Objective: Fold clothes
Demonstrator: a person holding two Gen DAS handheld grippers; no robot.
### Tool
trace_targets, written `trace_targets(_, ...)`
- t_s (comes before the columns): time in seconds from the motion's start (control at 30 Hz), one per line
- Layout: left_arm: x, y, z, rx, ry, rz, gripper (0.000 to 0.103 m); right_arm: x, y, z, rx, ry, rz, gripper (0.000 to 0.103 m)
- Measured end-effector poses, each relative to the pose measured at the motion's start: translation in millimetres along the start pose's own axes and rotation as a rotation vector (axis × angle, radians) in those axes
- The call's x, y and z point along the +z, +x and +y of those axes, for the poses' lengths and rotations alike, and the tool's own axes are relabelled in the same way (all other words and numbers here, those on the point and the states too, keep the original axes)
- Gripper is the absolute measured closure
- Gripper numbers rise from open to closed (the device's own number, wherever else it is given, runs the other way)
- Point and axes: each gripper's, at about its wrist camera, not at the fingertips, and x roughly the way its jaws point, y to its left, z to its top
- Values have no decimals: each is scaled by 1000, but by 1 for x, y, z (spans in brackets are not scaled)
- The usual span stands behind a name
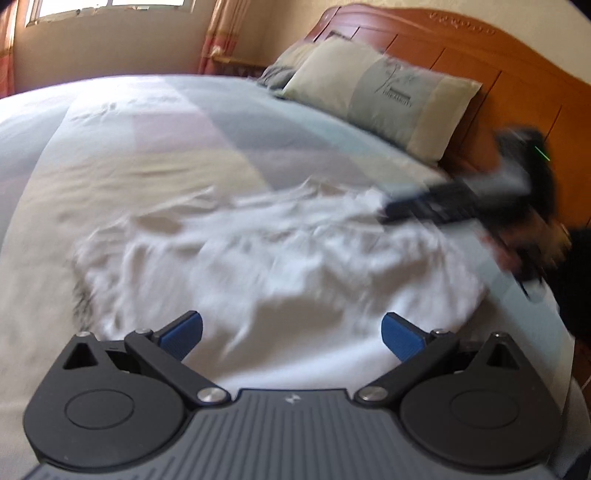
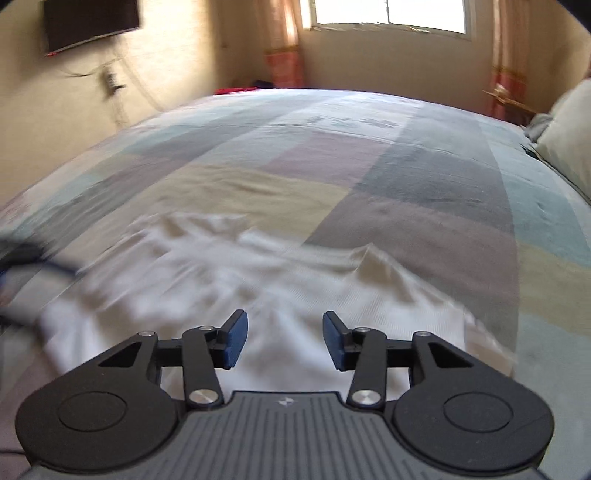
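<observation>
A: Jaws first. How do your two tools stand?

B: Your left gripper [image 1: 291,336] is spread wide, blue pads clear of the cloth and gripping nothing. Your right gripper [image 2: 284,339] has its jaws apart too, with nothing between them; it hangs just above the fabric.

A: Where is the garment?

B: Your white garment [image 1: 258,258] lies rumpled on the patchwork bedspread [image 2: 332,166], right under both tools, creased and bunched toward its far edge.

A: And beyond that?

B: From your left camera you see a blurred dark shape to the right, seemingly your other tool. Farther back, a pillow [image 1: 384,99] leans against the wooden headboard [image 1: 480,55]. A window [image 2: 388,14] sits on the far wall.
</observation>
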Motion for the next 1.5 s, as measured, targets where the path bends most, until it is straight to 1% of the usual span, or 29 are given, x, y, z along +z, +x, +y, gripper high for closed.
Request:
trace_targets(0.07,0,11,-9,-1,0,7,1,-21,-16,19,-2,-33,-4,52)
trace_targets(0.17,-21,15,-25,42,12,30,1,-51,-20,44,-94,-42,6,52)
trace_targets(0.2,-27,17,-30,57,16,38,1,-61,-18,48,-125,-35,24,52)
trace_targets(0.23,-36,16,-31,78,9,48,1,-72,-15,50,-154,-24,48,51)
trace_targets(0.27,-46,13,-30,106,-8,61,1,-79,-18,48,-161,6,48,50)
trace_targets(0.37,-64,-8,-27,150,-7,59,1,-98,-35,36,-149,118,13,49)
trace_targets(0.43,-60,-17,-26,164,-16,72,1,-97,-43,35,-167,159,22,47)
trace_targets(0.5,-46,-20,-26,161,-45,36,1,-86,-42,45,-167,158,1,44)
trace_targets(0.53,-39,-17,-27,161,-62,16,1,-81,-41,50,-164,155,-14,39)
trace_targets(0.6,-28,-6,-31,176,-98,-9,1,-69,-32,65,-166,152,-44,34)
trace_targets(0.63,-23,-1,-33,184,-116,-22,1,-64,-25,72,-161,157,-53,33)
trace_targets(0.67,-21,7,-36,207,-123,-17,1,-63,-18,77,-177,160,-45,33)
trace_targets(0.7,-23,17,-39,247,-120,5,1,-62,-11,82,-204,161,-31,33)
trace_targets(0.77,-33,32,-45,346,-92,63,1,-65,0,89,-262,153,1,33)
trace_targets(0.8,-42,33,-48,389,-67,78,1,-71,1,91,-288,143,18,30)
trace_targets(0.83,-50,29,-50,408,-38,63,1,-79,-4,91,-300,135,14,24)
trace_targets(0.87,-56,23,-51,414,-26,50,1,-86,-11,89,-303,138,12,21)
trace_targets(0.9,-60,18,-49,416,-31,50,1,-92,-17,86,-303,145,15,18)
trace_targets(0.97,-59,7,-46,421,-45,53,1,-96,-34,75,-295,179,-3,18)
trace_targets(1.0,-55,3,-45,416,-44,40,1,-97,-42,69,-289,197,-15,18)
trace_targets(1.07,-48,-1,-43,385,-44,3,1,-95,-54,56,-275,228,-59,16)
trace_targets(1.1,-45,0,-40,363,-61,0,1,-93,-55,49,-266,248,-67,14)
trace_targets(1.13,-43,3,-36,343,-84,6,1,-94,-54,42,-256,269,-63,14)
trace_targets(1.17,-42,7,-32,329,-109,17,1,-98,-52,34,-267,291,-43,14)
trace_targets(1.2,-44,10,-27,326,-129,26,1,-103,-50,27,-287,314,-17,14)
trace_targets(1.23,-48,10,-23,329,-143,30,1,-109,-52,21,-295,325,-10,16)
trace_targets(1.33,-52,3,-20,324,-125,30,1,-118,-71,14,-257,356,-33,16)
trace_targets(1.4,-43,-1,-18,291,-131,9,1,-110,-78,14,-245,347,-58,15)
trace_targets(1.5,-14,5,-12,213,-142,-43,1,-80,-73,13,-245,266,-111,15)
